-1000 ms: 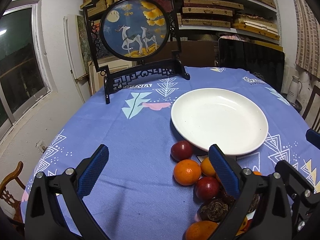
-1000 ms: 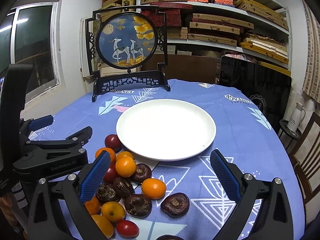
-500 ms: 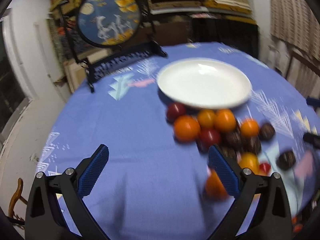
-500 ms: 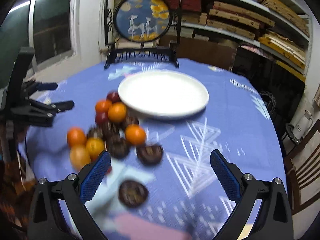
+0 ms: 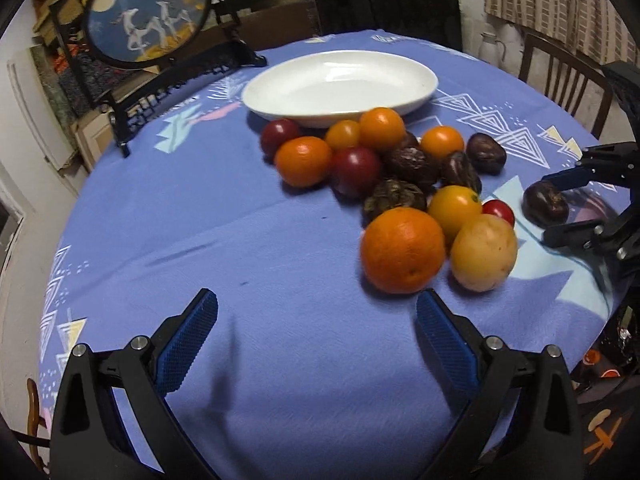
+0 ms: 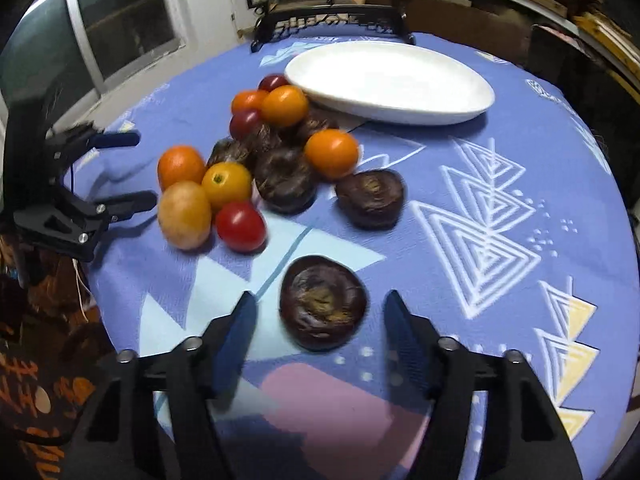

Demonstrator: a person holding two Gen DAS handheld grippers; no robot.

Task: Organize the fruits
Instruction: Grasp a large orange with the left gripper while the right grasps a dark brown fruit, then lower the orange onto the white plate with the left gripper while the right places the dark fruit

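A pile of oranges, red tomatoes and dark water chestnuts lies on the blue cloth in front of a white plate (image 5: pixel 420 92) (image 6: pixel 400 116). My right gripper (image 6: pixel 320 308) points down over a lone dark chestnut (image 6: pixel 324 280). Its jaws are closing with the chestnut between them, and a gap still shows on each side. In the left wrist view the same gripper (image 5: pixel 576 200) brackets that chestnut (image 5: pixel 544 204). My left gripper (image 5: pixel 316 304) is open over bare cloth, with nothing between its fingers. A big orange (image 5: pixel 402 250) lies just ahead of its right finger. The left gripper (image 6: pixel 116 172) appears at the left edge of the right wrist view.
A round painted screen on a black stand (image 5: pixel 148 12) stands behind the plate. A wooden chair (image 5: pixel 568 80) and dark cabinets ring the round table. A yellow fruit (image 5: pixel 484 252) and a small red tomato (image 5: pixel 498 210) lie between the two grippers.
Both grippers have dropped and tilted down towards the cloth, so the fruit looks nearer. The right jaws have narrowed from wide open around the lone chestnut. The left jaws stay wide.
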